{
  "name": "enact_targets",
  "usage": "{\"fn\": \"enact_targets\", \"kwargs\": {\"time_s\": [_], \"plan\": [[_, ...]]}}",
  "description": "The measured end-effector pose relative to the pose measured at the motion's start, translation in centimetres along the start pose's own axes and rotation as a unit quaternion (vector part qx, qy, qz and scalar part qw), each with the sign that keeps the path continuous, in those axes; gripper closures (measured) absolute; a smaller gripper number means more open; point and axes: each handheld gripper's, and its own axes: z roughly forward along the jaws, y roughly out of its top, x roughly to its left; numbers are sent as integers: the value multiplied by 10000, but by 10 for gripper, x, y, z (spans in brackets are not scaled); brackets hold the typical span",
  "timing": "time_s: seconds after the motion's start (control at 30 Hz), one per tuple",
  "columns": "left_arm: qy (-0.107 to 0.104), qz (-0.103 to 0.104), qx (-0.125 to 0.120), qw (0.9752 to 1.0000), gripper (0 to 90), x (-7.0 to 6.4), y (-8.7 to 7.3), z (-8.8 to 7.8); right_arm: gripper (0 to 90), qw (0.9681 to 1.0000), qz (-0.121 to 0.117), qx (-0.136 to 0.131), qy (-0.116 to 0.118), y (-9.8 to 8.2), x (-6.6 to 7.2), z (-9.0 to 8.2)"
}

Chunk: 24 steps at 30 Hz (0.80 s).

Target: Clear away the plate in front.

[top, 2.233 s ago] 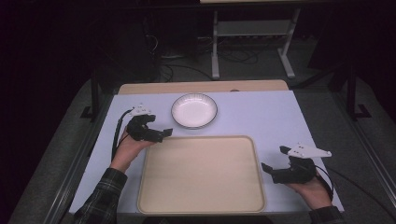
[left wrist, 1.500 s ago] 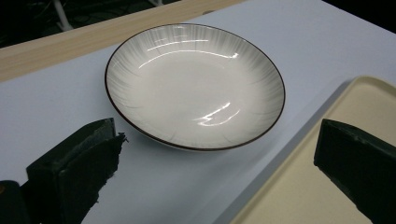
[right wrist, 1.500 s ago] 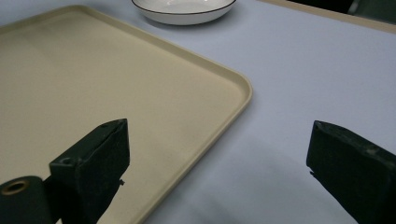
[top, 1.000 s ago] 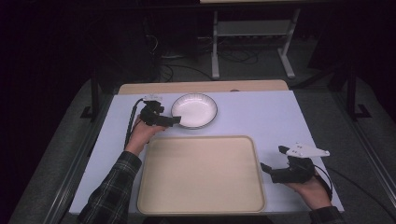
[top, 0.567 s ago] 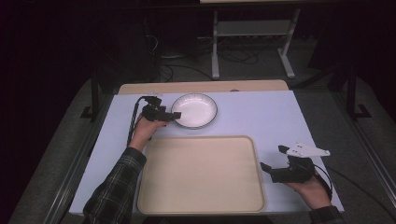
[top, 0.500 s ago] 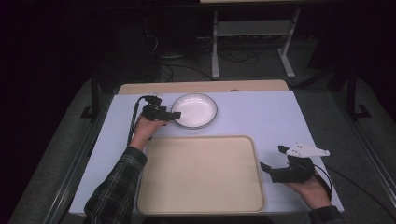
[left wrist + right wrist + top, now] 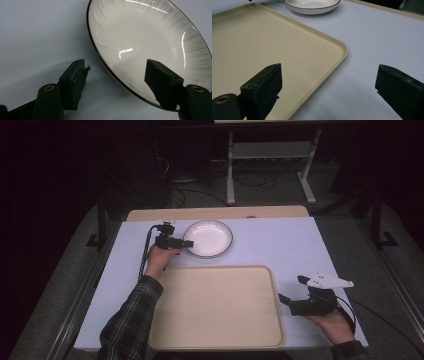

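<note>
In the high view, the left gripper (image 7: 186,243) is reaching over the near-left rim of the white bowl (image 7: 209,238), which is sitting on the lavender table (image 7: 280,245) just beyond the beige tray (image 7: 217,306). The right gripper (image 7: 290,295) is resting wide open at the tray's right edge.

In the left gripper view, the jaws have just been closing and are straddling the bowl's dark-edged rim (image 7: 105,62), not yet pinching it.

In the right gripper view, the parted jaws are holding nothing, spanning the tray's corner (image 7: 342,50).

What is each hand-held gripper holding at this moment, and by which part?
Nothing is held yet. The left hand-held gripper has just been closing; its jaws straddle the rim of the plate without pressing it. The right hand-held gripper is open.
</note>
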Motion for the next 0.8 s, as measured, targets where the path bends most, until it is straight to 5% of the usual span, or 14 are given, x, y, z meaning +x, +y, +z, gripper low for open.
{"fn": "enact_targets", "kwargs": {"time_s": [0.43,0.8], "plan": [[-194,-419,232,9987,575,-3,0,5,63,10000,5,14,-3,0,0,-1],[-120,-616,296,9976,633,-3,0,5,66,10000,-8,31,-29,0,0,0]]}}
